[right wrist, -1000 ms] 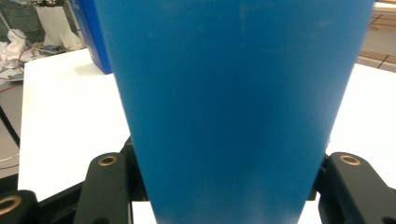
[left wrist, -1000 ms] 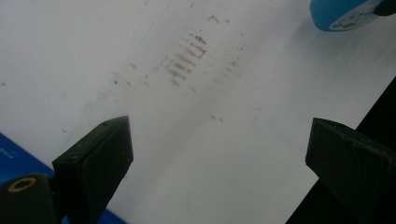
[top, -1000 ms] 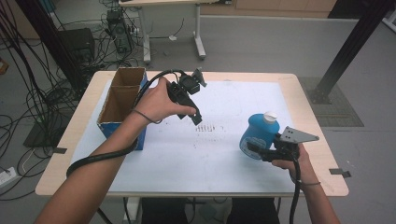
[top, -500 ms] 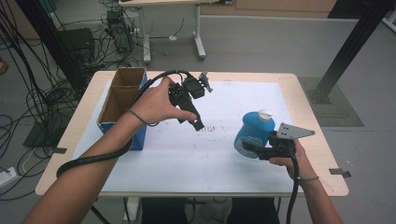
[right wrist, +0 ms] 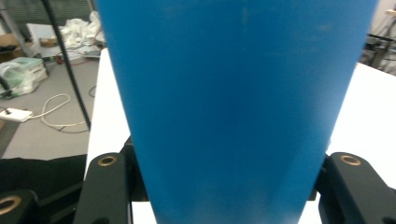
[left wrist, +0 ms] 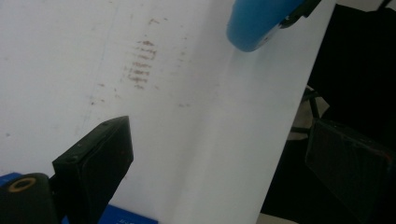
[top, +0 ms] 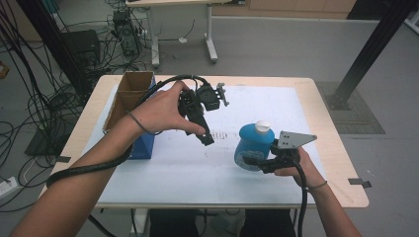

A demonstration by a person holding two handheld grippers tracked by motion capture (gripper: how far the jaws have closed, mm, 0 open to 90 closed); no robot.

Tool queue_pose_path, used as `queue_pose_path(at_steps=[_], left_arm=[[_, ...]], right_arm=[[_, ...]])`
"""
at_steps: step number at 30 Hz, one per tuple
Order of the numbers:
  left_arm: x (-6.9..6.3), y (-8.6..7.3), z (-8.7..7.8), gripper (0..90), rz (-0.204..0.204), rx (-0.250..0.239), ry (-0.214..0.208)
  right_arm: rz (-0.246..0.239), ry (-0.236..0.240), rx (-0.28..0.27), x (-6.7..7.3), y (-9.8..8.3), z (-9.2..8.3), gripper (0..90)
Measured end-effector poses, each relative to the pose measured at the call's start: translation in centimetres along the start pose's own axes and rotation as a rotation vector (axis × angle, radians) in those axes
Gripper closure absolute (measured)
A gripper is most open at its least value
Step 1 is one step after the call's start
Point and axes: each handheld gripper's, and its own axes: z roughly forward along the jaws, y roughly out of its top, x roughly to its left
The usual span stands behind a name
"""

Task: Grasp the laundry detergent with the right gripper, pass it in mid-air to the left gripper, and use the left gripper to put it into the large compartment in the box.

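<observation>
Seen from above, nearest: two forearms entering from the bottom edge. Right gripper (top: 247, 160) held low over the table's (top: 326, 148) near right part, jaws clamped on the lower body of a blue bottle (top: 253, 144) with a white cap (top: 262, 126). Bottle upright or nearly so, on the white mat (top: 197, 173) right of centre; from this angle, could not tell whether its base touched the mat. Grey three-cornered plate (top: 292, 139) riding on top of that gripper, cable trailing back along the wrist.

Farther in, left of centre: left gripper (top: 206, 139) raised above the mat, pointed down and toward the bottle, well apart from it. Jaw spread hard to read from above.

Farthest, at the table's left edge: an open cardboard box (top: 127, 98) with a blue box (top: 144, 145) against its near side.

Shown by the left gripper view: its two jaws spread wide apart with nothing between them, a patch of brownish marks (left wrist: 140, 67) on the mat ahead, and the bottle's (left wrist: 261, 23) rounded blue bottom at the top edge, apparently clear of the mat.

Shown by the right gripper view: the bottle's (right wrist: 233, 107) blue wall close up, pressed between both jaws, mat behind, floor clutter beyond the table's edge.
</observation>
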Motion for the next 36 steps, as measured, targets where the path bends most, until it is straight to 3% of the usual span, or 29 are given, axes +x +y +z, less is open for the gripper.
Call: queue_pose_path(at_steps=[10,14,36], left_arm=[[-1.2,1.0,-0.6,8.1,0.064,0.034,-0.011],[-1.8,1.9,-0.9,8.1,0.108,0.074,-0.036],[-3.8,4.7,-1.1,7.9,0.192,0.153,-0.038]], right_arm=[[-0.02,0.08,0.007,-0.3,0.5,1.7,41.7],[-0.029,0.111,0.009,-0.3,0.8,2.5,41.7],[-0.057,0.211,0.006,-0.1,1.7,5.4,41.7]])
